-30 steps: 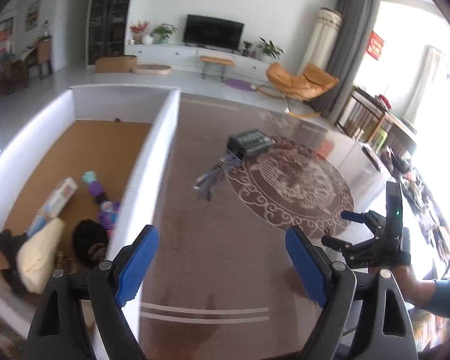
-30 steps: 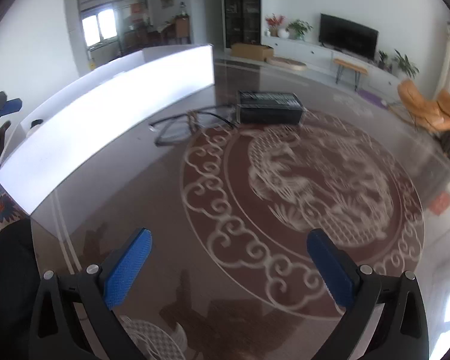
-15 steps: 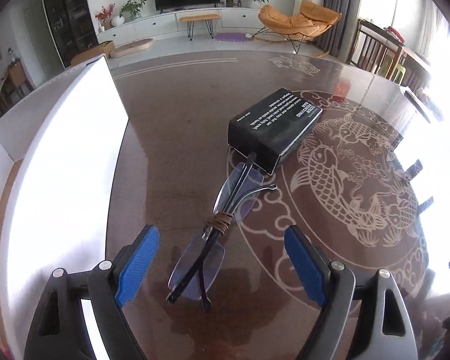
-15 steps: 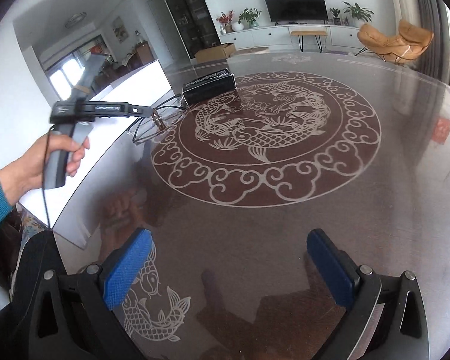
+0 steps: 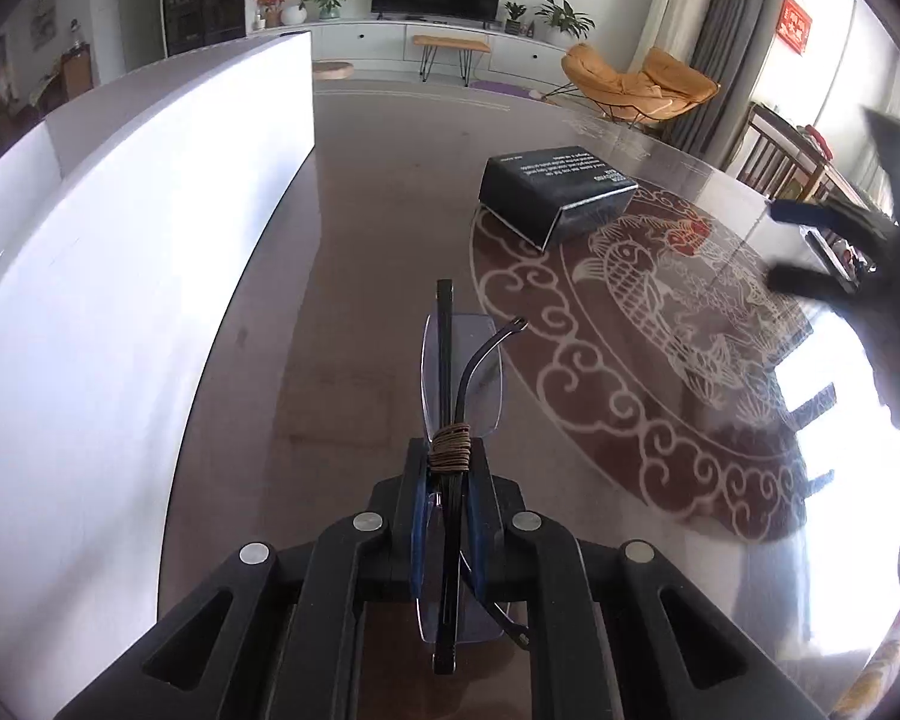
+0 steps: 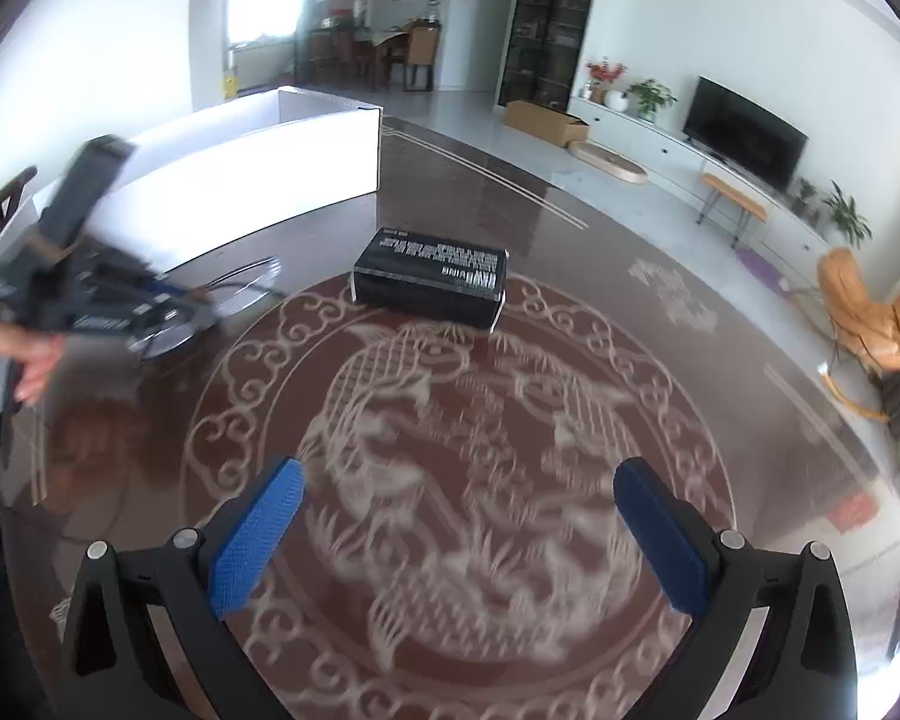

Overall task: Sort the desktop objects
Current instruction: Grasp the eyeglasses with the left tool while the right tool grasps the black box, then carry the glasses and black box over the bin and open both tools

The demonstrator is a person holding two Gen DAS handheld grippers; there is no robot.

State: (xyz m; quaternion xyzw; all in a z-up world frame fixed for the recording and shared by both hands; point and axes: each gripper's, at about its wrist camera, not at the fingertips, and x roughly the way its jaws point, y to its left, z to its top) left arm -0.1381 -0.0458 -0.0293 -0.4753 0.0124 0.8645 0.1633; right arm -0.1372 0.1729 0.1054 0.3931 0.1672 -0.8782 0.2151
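Note:
A folded pair of rimless glasses [image 5: 462, 372], with brown thread wound around the middle, lies on the dark glass table [image 5: 360, 300]. My left gripper [image 5: 447, 516] is shut on the glasses at their middle, the blue pads pressing from both sides. In the right wrist view the left gripper [image 6: 168, 309] is a blur at the left, held by a hand [image 6: 30, 360]. A black box with white print [image 5: 555, 195] lies beyond the glasses, flat on the table. My right gripper [image 6: 459, 480] stands open over the fish pattern, with nothing between its fingers and the black box [image 6: 432, 276] ahead of it.
A big white bin [image 5: 150, 240] stands along the table's left side, its wall close to the glasses; the white bin [image 6: 240, 180] also shows in the right wrist view. The round fish-and-scroll pattern [image 6: 480, 450] fills the table's middle. Chairs and a TV stand lie beyond the table.
My left gripper came down over the glasses and shut on them. The right gripper swung round from the table's near part to face the black box.

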